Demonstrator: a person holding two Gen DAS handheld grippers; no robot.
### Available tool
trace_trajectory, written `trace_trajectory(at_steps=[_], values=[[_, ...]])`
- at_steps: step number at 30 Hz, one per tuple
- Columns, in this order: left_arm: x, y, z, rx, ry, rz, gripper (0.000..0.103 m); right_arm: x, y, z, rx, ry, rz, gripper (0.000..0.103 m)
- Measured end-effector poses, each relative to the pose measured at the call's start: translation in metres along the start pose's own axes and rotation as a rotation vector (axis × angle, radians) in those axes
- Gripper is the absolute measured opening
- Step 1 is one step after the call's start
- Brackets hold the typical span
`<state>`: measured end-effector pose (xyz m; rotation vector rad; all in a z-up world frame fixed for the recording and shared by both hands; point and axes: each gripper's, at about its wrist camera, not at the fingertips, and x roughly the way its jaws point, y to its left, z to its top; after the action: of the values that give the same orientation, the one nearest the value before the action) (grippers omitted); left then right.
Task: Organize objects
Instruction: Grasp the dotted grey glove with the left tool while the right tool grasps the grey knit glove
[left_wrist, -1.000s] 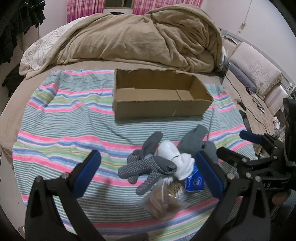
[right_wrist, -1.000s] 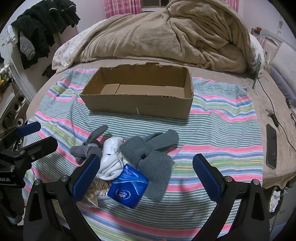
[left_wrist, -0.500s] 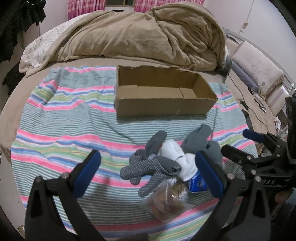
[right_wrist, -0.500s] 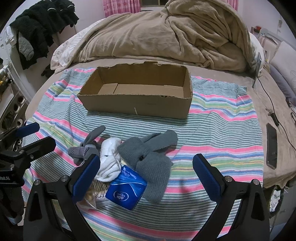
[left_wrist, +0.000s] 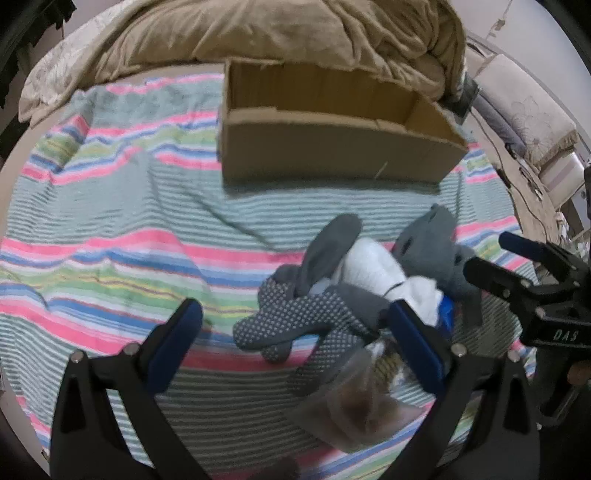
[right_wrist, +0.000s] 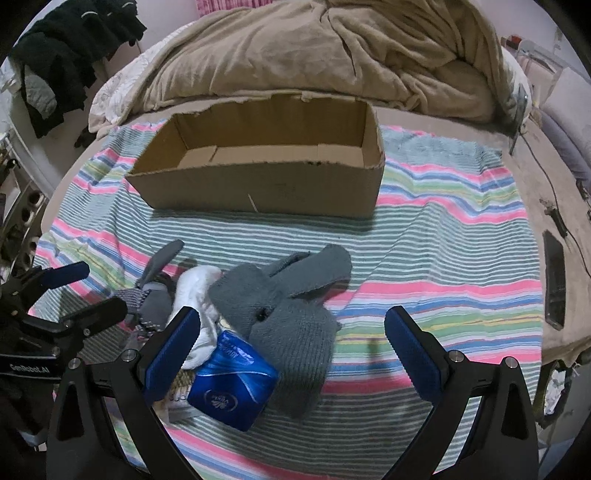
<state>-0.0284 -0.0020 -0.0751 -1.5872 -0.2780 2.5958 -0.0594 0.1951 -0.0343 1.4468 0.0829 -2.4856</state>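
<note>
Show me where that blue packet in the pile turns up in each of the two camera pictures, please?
Left wrist view: only a sliver of the blue packet shows, right of centre, behind the gripper's right finger and below the white socks.
Right wrist view: the blue packet lies in plain sight, lower left of centre, beside the gripper's left finger.
Shared landmark: the cardboard box stands beyond the pile in both.

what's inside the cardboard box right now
Nothing shows inside the cardboard box: only its bare floor flaps. The strip just behind its near wall is hidden in both views.
</note>
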Motion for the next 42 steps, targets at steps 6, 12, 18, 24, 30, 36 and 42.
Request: trace_trajectory(at_steps=[6, 12, 18, 24, 30, 36, 42], values=[[0.016, 0.005, 0.001, -0.03, 0.045, -0.05, 0.098, 0.021, -0.004, 0.0, 0.011, 0.036, 0.0, 0.099], [0.034, 0.0, 0.002, -0.044, 0.089, -0.123, 0.085, 0.035, -0.004, -0.002, 0.012, 0.065, 0.029, 0.091], [0.039, -0.002, 0.004, -0.063, 0.089, -0.199, 0.066, 0.041, -0.005, -0.002, 0.014, 0.074, 0.09, 0.077], [0.031, -0.008, 0.006, -0.051, 0.049, -0.222, 0.042, 0.04, -0.002, -0.005, -0.005, 0.062, 0.147, 0.056], [0.021, -0.008, 0.01, -0.042, 0.006, -0.221, 0.026, 0.029, -0.003, -0.007, -0.028, 0.036, 0.164, 0.045], [0.007, -0.007, 0.013, -0.022, -0.04, -0.231, 0.02, 0.015, 0.001, -0.004, -0.029, -0.011, 0.157, 0.044], [-0.004, -0.009, 0.018, -0.012, -0.077, -0.242, 0.018, -0.003, 0.004, 0.004, -0.028, -0.067, 0.154, 0.044]])
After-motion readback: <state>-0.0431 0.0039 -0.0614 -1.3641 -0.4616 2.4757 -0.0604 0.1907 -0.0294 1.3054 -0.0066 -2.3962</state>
